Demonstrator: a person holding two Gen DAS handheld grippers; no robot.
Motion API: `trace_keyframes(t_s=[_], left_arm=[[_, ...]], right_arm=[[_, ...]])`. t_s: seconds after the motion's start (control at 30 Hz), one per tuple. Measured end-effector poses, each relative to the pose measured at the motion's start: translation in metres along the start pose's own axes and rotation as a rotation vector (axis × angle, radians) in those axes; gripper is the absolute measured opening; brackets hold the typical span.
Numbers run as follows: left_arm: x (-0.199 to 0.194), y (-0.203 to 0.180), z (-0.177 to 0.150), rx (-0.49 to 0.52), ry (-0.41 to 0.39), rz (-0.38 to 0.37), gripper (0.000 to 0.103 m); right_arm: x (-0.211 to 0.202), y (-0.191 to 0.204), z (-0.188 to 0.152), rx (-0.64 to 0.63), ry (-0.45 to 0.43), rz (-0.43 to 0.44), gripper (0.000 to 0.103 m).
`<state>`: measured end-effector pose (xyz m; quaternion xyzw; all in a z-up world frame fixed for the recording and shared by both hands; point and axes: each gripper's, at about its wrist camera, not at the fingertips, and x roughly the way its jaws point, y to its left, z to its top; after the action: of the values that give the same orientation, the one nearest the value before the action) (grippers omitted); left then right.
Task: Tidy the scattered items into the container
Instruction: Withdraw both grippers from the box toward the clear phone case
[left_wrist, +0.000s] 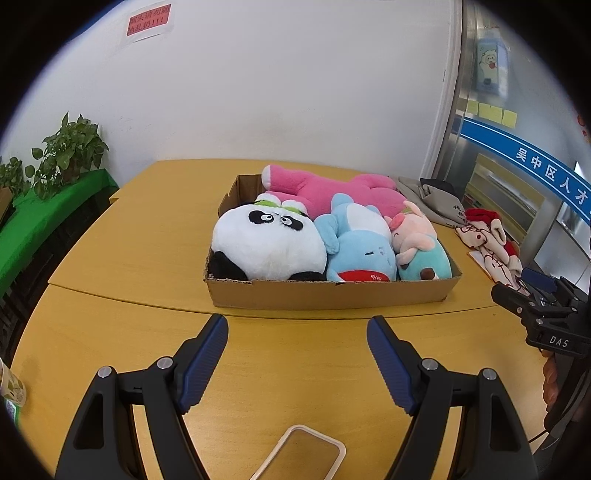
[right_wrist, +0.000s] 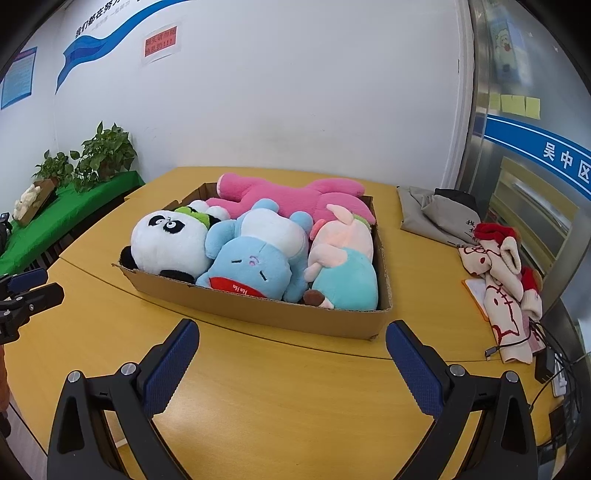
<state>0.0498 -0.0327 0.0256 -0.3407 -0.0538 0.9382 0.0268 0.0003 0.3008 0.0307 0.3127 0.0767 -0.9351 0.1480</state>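
Observation:
A shallow cardboard box (left_wrist: 325, 294) (right_wrist: 258, 306) sits on the yellow table and holds several plush toys: a panda (left_wrist: 266, 240) (right_wrist: 170, 243), a blue one (left_wrist: 358, 251) (right_wrist: 255, 266), a pink and teal one (left_wrist: 417, 240) (right_wrist: 343, 269) and a long pink one (left_wrist: 332, 188) (right_wrist: 288, 194) at the back. My left gripper (left_wrist: 297, 328) is open and empty, above the table in front of the box. My right gripper (right_wrist: 291, 336) is open and empty, also in front of the box; it shows at the right edge of the left wrist view (left_wrist: 532, 295).
A red and cream cloth pile (left_wrist: 491, 240) (right_wrist: 506, 273) and a grey bag (left_wrist: 432, 195) (right_wrist: 436, 212) lie on the table right of the box. A clear phone case (left_wrist: 303, 458) lies near me. Cables and a power strip (right_wrist: 554, 369) sit at the right edge. Potted plants (right_wrist: 103, 155) stand left.

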Motion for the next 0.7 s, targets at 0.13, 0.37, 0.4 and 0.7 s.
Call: trace_keyframes(t_s=[0.13,0.37,0.4,0.7], left_arm=[[0.006,-0.001,-0.002,0.011,0.008,0.005,0.078],[0.010,0.007,-0.022,0.003,0.066,0.015,0.078],[0.010,0.009,-0.026,0.000,0.073,0.018,0.078],[0.016,0.058,-0.101,-0.095,0.242,0.108,0.078]], right_arm=[[0.002,-0.005,0.001,0.005,0.000,-0.003,0.103],[0.011,-0.007,-0.006,0.004,0.014,0.023,0.103],[0.013,-0.005,-0.009,-0.002,0.020,0.041,0.103],[0.050,0.055,-0.071,-0.133,0.184,0.302,0.103]])
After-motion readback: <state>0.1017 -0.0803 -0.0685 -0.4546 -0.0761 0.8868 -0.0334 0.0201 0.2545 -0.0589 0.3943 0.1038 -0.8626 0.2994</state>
